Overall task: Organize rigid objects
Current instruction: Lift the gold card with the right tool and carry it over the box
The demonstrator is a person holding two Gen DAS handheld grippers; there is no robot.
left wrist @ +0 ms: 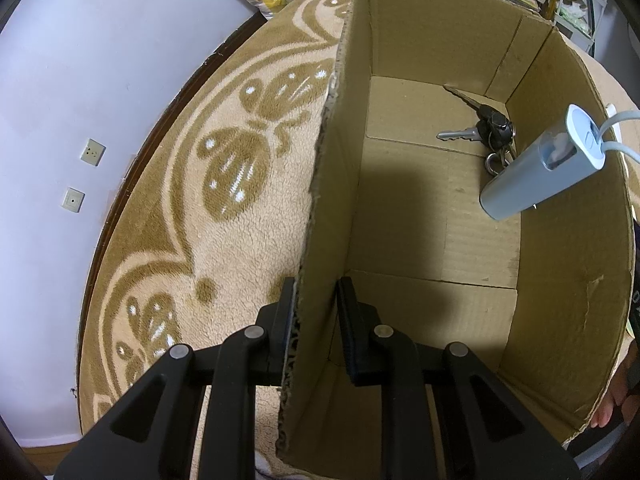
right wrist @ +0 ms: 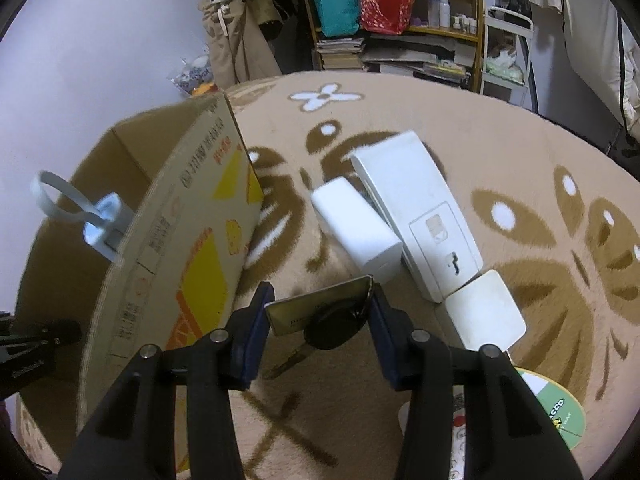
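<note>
Cluttered shelving with books, bottles and bags lines the far wall, and the work surface is a tan fleece blanket (right wrist: 440, 120) with a brown floral pattern, spread beside a pale wall carrying two socket plates. On the blanket stands an open cardboard box (left wrist: 440, 208). The left gripper (left wrist: 316, 320) straddles the box's near wall, one finger outside and one inside; the outer finger lies against the cardboard, the inner one shows a gap, so the wall is bracketed rather than firmly pinched, probably to steady the box while items go in. Inside the box, a key bunch (left wrist: 486, 130) lies on the floor near the far corner, and a grey cylinder (left wrist: 536, 168) with a strap leans against the right wall. The right gripper (right wrist: 318, 316), just beside the box's printed outer wall, is clenched on a key set (right wrist: 328, 320): a metal tag and a black fob are held between its pads, and a key blade hangs below. Judged next: this set goes over the wall into the box. Three white blocks (right wrist: 416, 208) wait on the blanket beyond.
</note>
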